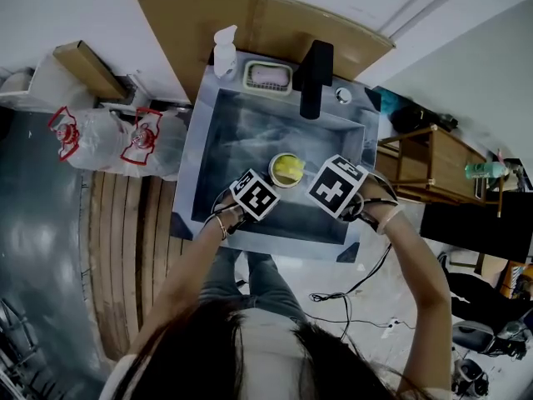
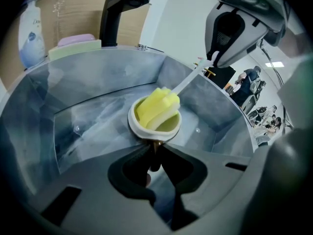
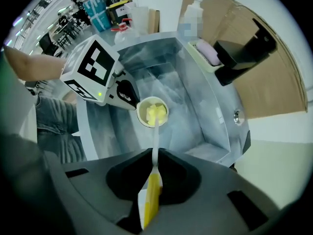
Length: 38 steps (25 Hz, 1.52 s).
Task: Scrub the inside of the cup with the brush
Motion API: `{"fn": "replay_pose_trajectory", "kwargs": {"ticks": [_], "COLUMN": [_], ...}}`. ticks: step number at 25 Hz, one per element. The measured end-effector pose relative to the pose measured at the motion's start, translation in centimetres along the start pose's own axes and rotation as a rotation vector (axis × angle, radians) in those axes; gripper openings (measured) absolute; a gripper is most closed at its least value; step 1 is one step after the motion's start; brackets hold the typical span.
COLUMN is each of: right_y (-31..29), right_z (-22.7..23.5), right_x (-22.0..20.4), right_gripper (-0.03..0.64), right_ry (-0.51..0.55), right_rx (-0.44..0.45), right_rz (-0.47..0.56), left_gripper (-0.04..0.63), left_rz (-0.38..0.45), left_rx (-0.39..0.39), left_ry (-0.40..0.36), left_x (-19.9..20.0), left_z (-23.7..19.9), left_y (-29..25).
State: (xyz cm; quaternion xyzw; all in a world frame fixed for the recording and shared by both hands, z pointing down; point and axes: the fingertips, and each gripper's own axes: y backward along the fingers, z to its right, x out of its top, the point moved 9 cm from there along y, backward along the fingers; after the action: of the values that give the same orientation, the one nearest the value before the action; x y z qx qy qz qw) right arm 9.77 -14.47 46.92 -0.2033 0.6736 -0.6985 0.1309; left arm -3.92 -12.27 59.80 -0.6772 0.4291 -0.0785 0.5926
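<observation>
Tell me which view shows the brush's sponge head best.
The left gripper view: the brush's yellow sponge head sits large and close in the cup. The right gripper view shows it small, beyond the handle; the head view gives only a yellow patch.

Workshop-like lab: freestanding steel sink (image 1: 250, 136), cardboard backboard (image 1: 250, 23), floor cables (image 1: 333, 295)

No text is legible; the soap bottle (image 2: 32, 43) label is too blurred to read.

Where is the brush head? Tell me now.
In the head view the yellow brush head sits inside the cup, near the middle of the sink, in front of the black faucet.
</observation>
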Motion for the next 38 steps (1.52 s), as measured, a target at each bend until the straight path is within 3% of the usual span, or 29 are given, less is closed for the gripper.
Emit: {"fn": "replay_pose_trajectory", "kwargs": {"ticks": [4, 8, 13, 23, 38], "right_y": [0.2, 0.6, 1.3, 1.0, 0.9], "right_z": [-0.3, -0.4, 1.0, 1.4, 0.3], "right_x": [1.0, 2.0, 3.1, 2.2, 1.9], "right_gripper": [0.052, 0.052, 0.051, 0.049, 0.049], "right_ry": [0.044, 0.018, -0.052, -0.091, -0.210], "right_rx": [0.055, 0.112, 0.085, 0.070, 0.168], "right_rz": [-0.038, -0.007, 0.054, 0.007, 0.058], "left_gripper": [0.071, 0.071, 0.071, 0.071, 0.071], "left_rz": [0.002, 0.002, 0.003, 0.004, 0.011], "left_rx": [-0.001, -0.003, -0.006, -0.007, -0.015], "left_ry": [0.004, 0.005, 0.008, 0.010, 0.012], "left_x": [0.0, 0.0, 0.0, 0.0, -0.1], "left_z": [-0.1, -0.1, -0.1, -0.1, -0.1], "left_y": [0.0, 0.1, 0.1, 0.1, 0.1]}}
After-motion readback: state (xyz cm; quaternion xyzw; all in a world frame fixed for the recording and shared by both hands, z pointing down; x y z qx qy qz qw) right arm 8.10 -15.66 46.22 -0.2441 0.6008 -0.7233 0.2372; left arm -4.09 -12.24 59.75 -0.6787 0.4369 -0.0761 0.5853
